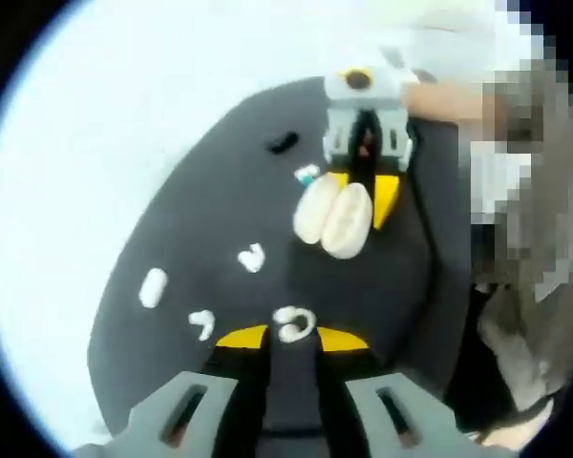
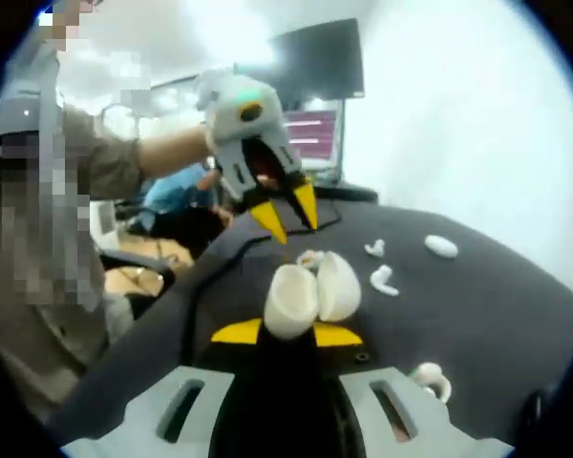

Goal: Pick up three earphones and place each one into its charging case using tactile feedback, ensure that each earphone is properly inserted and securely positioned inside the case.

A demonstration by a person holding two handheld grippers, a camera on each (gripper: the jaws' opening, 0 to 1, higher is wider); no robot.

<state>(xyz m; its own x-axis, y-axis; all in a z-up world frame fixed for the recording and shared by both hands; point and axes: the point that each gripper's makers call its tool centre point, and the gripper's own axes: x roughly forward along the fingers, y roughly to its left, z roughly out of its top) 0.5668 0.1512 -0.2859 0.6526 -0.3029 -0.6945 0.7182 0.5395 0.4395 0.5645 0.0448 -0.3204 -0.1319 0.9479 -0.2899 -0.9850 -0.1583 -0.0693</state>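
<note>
My right gripper (image 2: 286,332) is shut on an open white charging case (image 2: 310,291), lid and base spread apart and lifted over the dark mat (image 2: 477,315). In the left gripper view that case (image 1: 332,215) hangs from the right gripper (image 1: 361,196) at the top. My left gripper (image 1: 293,338) is open, and a white earphone (image 1: 294,324) lies on the mat between its yellow tips. From the right gripper view, the left gripper (image 2: 288,218) hovers just above that earphone (image 2: 310,258). Two more earphones (image 1: 251,258) (image 1: 202,322) lie to the left.
A white oval piece (image 1: 153,286) sits at the mat's left edge. A small white and teal item (image 1: 307,175) and a black item (image 1: 283,143) lie near the right gripper. The dark mat (image 1: 172,229) lies on a white table (image 1: 105,114). A person (image 2: 48,219) stands close by.
</note>
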